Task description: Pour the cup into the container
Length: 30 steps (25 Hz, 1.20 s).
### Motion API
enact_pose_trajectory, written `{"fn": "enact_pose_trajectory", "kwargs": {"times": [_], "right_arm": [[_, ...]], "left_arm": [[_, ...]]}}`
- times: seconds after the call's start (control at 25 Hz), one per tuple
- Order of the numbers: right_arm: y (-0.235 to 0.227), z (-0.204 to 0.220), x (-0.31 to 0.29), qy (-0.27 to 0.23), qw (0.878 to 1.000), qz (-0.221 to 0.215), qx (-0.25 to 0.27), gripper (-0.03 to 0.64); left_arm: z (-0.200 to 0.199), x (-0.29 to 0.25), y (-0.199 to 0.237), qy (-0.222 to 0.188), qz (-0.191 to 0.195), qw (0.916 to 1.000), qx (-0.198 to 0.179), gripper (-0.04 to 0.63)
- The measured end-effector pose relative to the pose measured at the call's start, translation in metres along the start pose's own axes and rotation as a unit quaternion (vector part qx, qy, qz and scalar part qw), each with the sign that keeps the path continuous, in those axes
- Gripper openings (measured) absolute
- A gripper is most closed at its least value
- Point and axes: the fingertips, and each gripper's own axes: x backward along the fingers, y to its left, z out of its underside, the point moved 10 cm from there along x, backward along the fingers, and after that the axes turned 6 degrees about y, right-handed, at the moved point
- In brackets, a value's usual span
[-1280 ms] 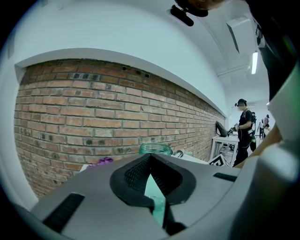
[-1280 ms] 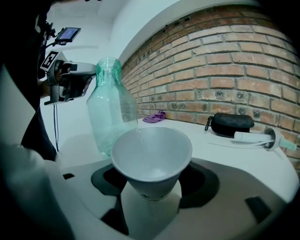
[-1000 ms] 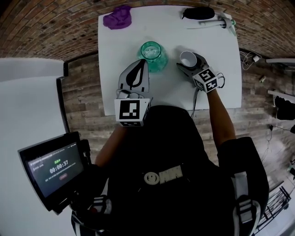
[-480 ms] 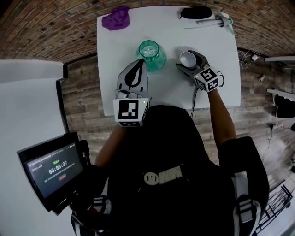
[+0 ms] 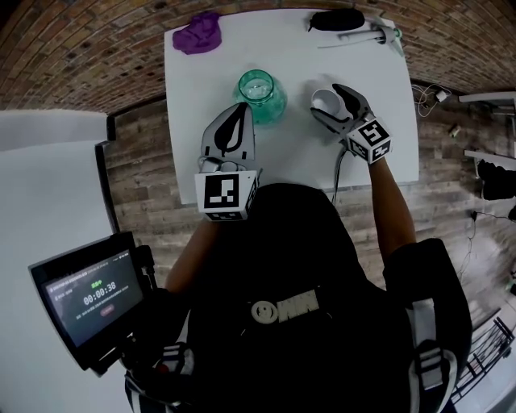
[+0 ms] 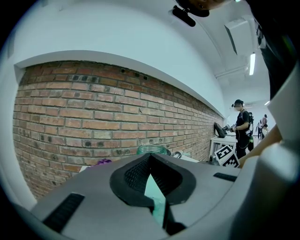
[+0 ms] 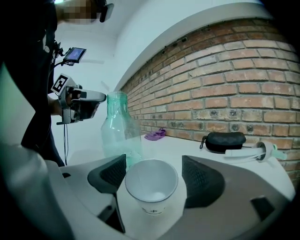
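Two grippers are working over the white table [image 5: 379, 121] in the head view. The left gripper [image 5: 236, 114] is holding its fingers pressed together, with nothing between them; the green glass bottle [image 5: 260, 94] is standing just beyond the fingertips. The right gripper [image 5: 335, 103] is holding its fingers spread, and the white cup [image 5: 325, 102] is sitting between them. A purple cloth [image 5: 200, 32], a black case [image 5: 337, 19] and a white hand tool [image 5: 367, 35] are lying well beyond both sets of fingers.

In the left gripper view, the left gripper [image 6: 152, 183] is showing its pads meeting. The green glass bottle [image 6: 151, 149] is rising just beyond them.

In the right gripper view, the right gripper [image 7: 154, 176] is showing its fingers [image 7: 202, 180] standing wide apart. The white cup [image 7: 151, 185] is standing upright on the table between the pads. The far pad is standing clear of it; the pad on the bottle side is sitting just beside the rim. The green glass bottle [image 7: 119, 126] is standing just beyond that pad.
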Motion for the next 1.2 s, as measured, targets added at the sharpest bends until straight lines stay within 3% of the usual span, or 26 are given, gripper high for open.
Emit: {"fn": "enact_pose_trajectory", "kwargs": {"times": [0.4, 0.52, 0.64, 1.2], "right_arm": [[0.024, -0.048, 0.051, -0.085, 0.995, 0.037, 0.022, 0.35], [0.037, -0.064, 0.067, -0.115, 0.99, 0.068, 0.04, 0.214], [0.049, -0.079, 0.081, -0.141, 0.983, 0.104, 0.048, 0.01], [0.105, -0.062, 0.128, -0.146, 0.988, 0.022, 0.055, 0.006]], "left_arm": [[0.001, 0.005, 0.0, -0.002, 0.002, 0.9999, 0.011, -0.002], [0.007, 0.003, -0.002, 0.001, 0.002, 0.9999, 0.016, -0.002], [0.01, 0.005, -0.005, 0.008, 0.003, 0.9998, 0.016, -0.002], [0.025, 0.035, -0.083, 0.016, -0.005, 0.9997, 0.016, -0.002]]}}
